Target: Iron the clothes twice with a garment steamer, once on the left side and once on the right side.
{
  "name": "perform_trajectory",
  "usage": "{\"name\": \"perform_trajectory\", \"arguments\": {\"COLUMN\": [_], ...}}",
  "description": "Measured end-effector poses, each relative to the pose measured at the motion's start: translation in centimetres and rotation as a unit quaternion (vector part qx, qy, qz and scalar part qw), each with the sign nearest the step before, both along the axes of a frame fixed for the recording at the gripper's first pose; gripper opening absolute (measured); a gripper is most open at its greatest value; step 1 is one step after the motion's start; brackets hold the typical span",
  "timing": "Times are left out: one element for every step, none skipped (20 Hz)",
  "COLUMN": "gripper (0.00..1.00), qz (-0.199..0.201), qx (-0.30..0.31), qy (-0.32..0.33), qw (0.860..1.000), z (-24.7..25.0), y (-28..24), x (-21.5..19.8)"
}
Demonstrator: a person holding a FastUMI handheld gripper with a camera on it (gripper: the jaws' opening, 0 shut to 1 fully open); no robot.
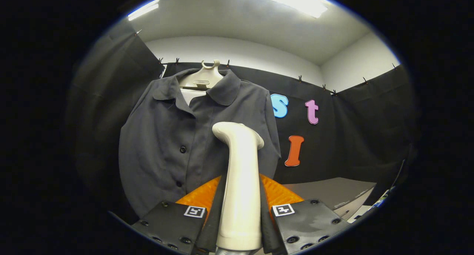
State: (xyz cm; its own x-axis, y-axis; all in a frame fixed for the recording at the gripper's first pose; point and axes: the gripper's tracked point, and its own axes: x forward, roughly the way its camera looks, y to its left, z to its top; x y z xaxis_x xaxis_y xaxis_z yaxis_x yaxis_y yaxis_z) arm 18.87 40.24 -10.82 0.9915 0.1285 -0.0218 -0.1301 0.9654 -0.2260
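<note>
The gripper (pixel 240 214) holds a steamer (pixel 240 181) upright, its two fingers (pixel 174 220) clamped on either side of the cream handle. The handle rises from between the fingers, and its head bends over to the left at the top, toward the shirt (pixel 166 136). The head lies in front of the shirt's right half, beside the button placket; whether it touches the cloth cannot be told.

The shirt is dark grey, with a round collar and dark buttons down the front. It hangs on a pale hanger (pixel 203 77) just ahead of the fingers, its front facing the gripper. A white piece shows inside the open collar, below the hanger's neck.

Black cloth forms the booth wall (pixel 355 136) behind and to both sides of the shirt, pinned along its top edge with small clips. To the right of the fingers, beyond them, lies a grey tabletop (pixel 329 190). White walls and ceiling lights show above.
</note>
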Motion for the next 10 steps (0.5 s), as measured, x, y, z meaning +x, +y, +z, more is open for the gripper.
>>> {"name": "perform_trajectory", "arguments": {"gripper": [0.52,0.52,0.52,0.52,0.52,0.52,0.51,0.52,0.52,0.52], "qz": [0.000,0.001,0.002,0.003,0.003,0.003,0.003,0.003,0.003,0.004], "qx": [-0.003,-0.004,-0.004,-0.005,-0.006,-0.008,-0.011,-0.014,-0.015,-0.016], "qy": [0.003,0.008,0.013,0.017,0.022,0.025,0.028,0.032,0.036,0.041], "qw": [1.000,1.000,1.000,1.000,1.000,1.000,1.000,0.999,0.999,0.999], "z": [-0.4,-0.8,-1.1,-1.5,-1.9,-2.4,-2.7,-3.1,-3.6,-4.0], "y": [0.0,0.0,0.0,-0.1,-0.2,-0.4,-0.6,-0.7,-0.9,-1.1], "x": [-0.2,-0.5,-0.6,-0.8,-1.1,-1.3,-1.6,-1.7,-2.0,-2.3]}}
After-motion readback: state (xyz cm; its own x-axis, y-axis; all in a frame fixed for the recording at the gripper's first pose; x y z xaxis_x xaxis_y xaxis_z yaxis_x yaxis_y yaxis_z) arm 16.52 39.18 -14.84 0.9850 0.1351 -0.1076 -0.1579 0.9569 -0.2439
